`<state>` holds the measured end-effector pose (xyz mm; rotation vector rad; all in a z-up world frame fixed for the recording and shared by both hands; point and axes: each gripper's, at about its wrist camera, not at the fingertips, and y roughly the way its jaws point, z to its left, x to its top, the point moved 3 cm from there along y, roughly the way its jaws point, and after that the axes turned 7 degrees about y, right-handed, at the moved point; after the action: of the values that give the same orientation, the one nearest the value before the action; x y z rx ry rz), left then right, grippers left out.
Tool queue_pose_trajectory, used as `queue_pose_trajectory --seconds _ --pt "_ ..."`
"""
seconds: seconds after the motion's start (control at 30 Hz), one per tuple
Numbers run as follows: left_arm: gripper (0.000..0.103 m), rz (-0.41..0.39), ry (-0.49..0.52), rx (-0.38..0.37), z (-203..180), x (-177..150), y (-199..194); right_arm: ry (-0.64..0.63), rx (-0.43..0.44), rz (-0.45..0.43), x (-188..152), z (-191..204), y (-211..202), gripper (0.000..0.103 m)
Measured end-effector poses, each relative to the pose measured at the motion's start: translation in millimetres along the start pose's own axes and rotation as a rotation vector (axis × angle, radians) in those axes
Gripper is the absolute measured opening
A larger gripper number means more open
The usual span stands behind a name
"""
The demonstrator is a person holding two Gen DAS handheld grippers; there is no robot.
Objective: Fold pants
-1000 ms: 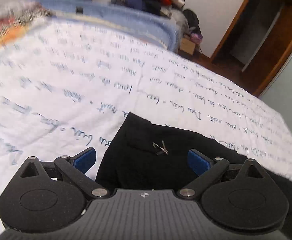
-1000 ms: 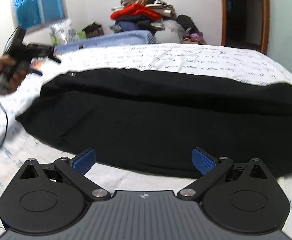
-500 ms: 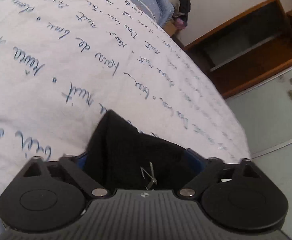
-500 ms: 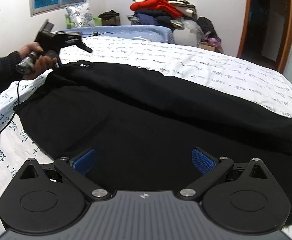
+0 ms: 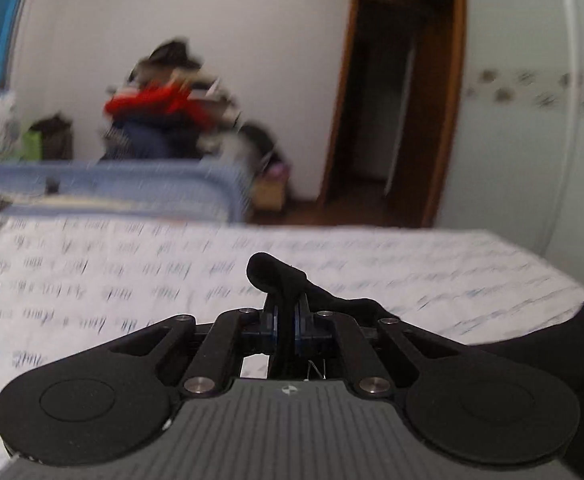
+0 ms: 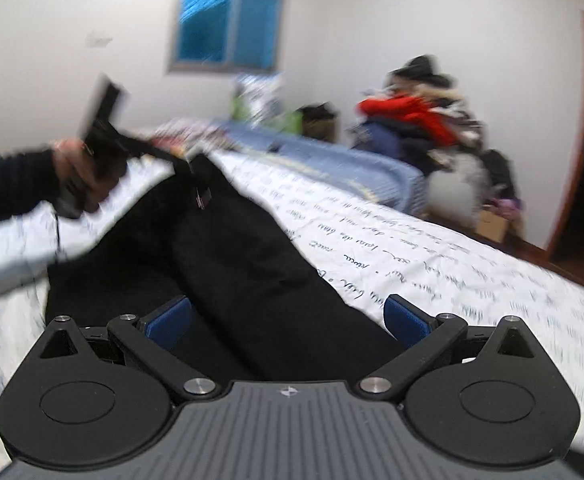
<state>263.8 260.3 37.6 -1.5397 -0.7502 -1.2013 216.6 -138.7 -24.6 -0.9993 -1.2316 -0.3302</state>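
Left tongs (image 5: 285,326) had just been closing and were pinching a corner of the black pants (image 6: 231,264); a small roll of dark cloth stuck up past the blue pads (image 5: 274,324), and the fabric trailed off to the right onto the bed (image 5: 111,276). In the right wrist view the person's hand (image 6: 79,172) held that tool raised above the sheet, so the gripped corner stood lifted and the cloth sloped down from it, probably to carry that end over for a fold. Right tongs (image 6: 287,316) were spread wide, with the pants lying between and beneath the pads but not pressed by them. They seemed placed to take hold of the nearer end. Most of the garment lay stretched along the printed bedsheet, one leg resting on the other.
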Motion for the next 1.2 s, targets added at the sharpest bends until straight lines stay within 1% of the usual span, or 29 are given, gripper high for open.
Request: queue_pose_trajectory --seconds 0.03,0.1,0.13,0.2,0.27,0.43,0.47,0.53,0.57,0.6,0.63,0.67,0.7,0.77,0.83,0.87,0.93,0.97,1.0,1.03,1.07,1.1,1.13,1.2 --pt "0.008 -0.038 0.002 -0.017 -5.6 4.9 -13.6 -0.026 0.027 0.028 5.8 -13.5 9.1 0.103" --pt "0.008 -0.089 -0.009 -0.039 -9.8 9.7 -29.3 -0.064 0.046 0.073 15.3 -34.0 29.4 0.103" --pt "0.008 -0.105 -0.018 -0.045 -10.5 9.6 -34.6 -0.074 0.055 0.114 18.4 -47.1 43.1 0.103" --pt "0.008 -0.135 -0.032 -0.057 -10.5 7.7 -42.8 -0.06 0.068 0.193 21.0 -63.0 67.9 0.103" --pt "0.008 -0.16 -0.039 -0.066 -10.1 4.6 -48.4 -0.031 0.112 0.272 15.2 -77.3 88.5 0.102" --pt "0.008 -0.177 -0.032 -0.087 -8.4 -2.8 -53.0 0.034 0.169 0.325 9.8 -97.9 114.6 0.102" --pt "0.008 -0.181 -0.026 -0.091 -9.2 -3.0 -55.5 0.053 0.196 0.338 9.5 -100.1 119.2 0.102" --pt "0.008 -0.187 -0.016 -0.093 -10.0 -3.3 -59.8 0.061 0.218 0.361 9.3 -101.4 126.6 0.102" --pt "0.008 -0.187 -0.016 -0.093 -9.6 -3.1 -60.4 0.055 0.224 0.376 9.1 -100.1 131.1 0.1" --pt "0.009 -0.185 -0.02 -0.091 -9.6 -4.0 -61.5 0.05 0.226 0.388 7.9 -100.8 134.0 0.09" --pt "0.009 -0.181 -0.024 -0.092 -9.4 -5.1 -61.4 0.057 0.223 0.401 7.6 -101.1 136.2 0.035" --pt "0.009 -0.174 -0.026 -0.094 -7.0 -5.0 -60.5 0.084 0.235 0.431 8.0 -104.2 139.4 0.007" --pt "0.009 -0.164 -0.027 -0.084 -7.7 -5.9 -58.9 0.109 0.237 0.442 8.3 -104.6 140.8 0.007" --pt "0.009 -0.157 -0.041 -0.068 -5.5 -7.4 -59.3 0.08 0.234 0.44 7.3 -97.4 134.9 0.005" --pt "0.009 -0.157 -0.084 -0.062 0.0 -9.1 -62.0 0.059 0.198 0.414 10.0 -89.2 122.1 0.005" --pt "0.009 -0.158 -0.114 -0.058 3.4 -10.7 -64.6 0.035 0.171 0.383 13.3 -85.0 113.0 0.005" --pt "0.009 -0.159 -0.176 -0.06 9.8 -15.6 -76.2 -0.03 0.107 0.283 22.5 -70.7 84.4 0.005" --pt "0.009 -0.15 -0.219 -0.064 13.0 -20.3 -83.3 -0.044 0.093 0.235 25.0 -61.6 65.8 0.005" --pt "0.009 -0.134 -0.269 -0.072 15.8 -26.6 -91.3 -0.051 0.098 0.199 24.8 -50.1 46.3 0.005" --pt "0.01 -0.115 -0.324 -0.079 19.0 -35.6 -99.2 -0.095 0.092 0.169 19.5 -33.2 26.1 0.005" --pt "0.01 -0.092 -0.374 -0.081 21.7 -47.4 -106.0 -0.171 0.07 0.151 8.2 -11.9 8.5 0.005" --pt "0.015 -0.068 -0.418 -0.083 23.3 -62.5 -112.0 -0.227 0.061 0.154 -7.6 7.6 -3.6 0.005" --pt "0.019 -0.034 -0.46 -0.083 25.1 -79.1 -115.5 -0.249 0.06 0.172 -23.5 22.6 -10.6 0.005" --pt "0.021 0.053 -0.519 -0.05 27.0 -110.6 -117.8 -0.276 0.061 0.237 -60.7 46.6 -10.5 0.005"
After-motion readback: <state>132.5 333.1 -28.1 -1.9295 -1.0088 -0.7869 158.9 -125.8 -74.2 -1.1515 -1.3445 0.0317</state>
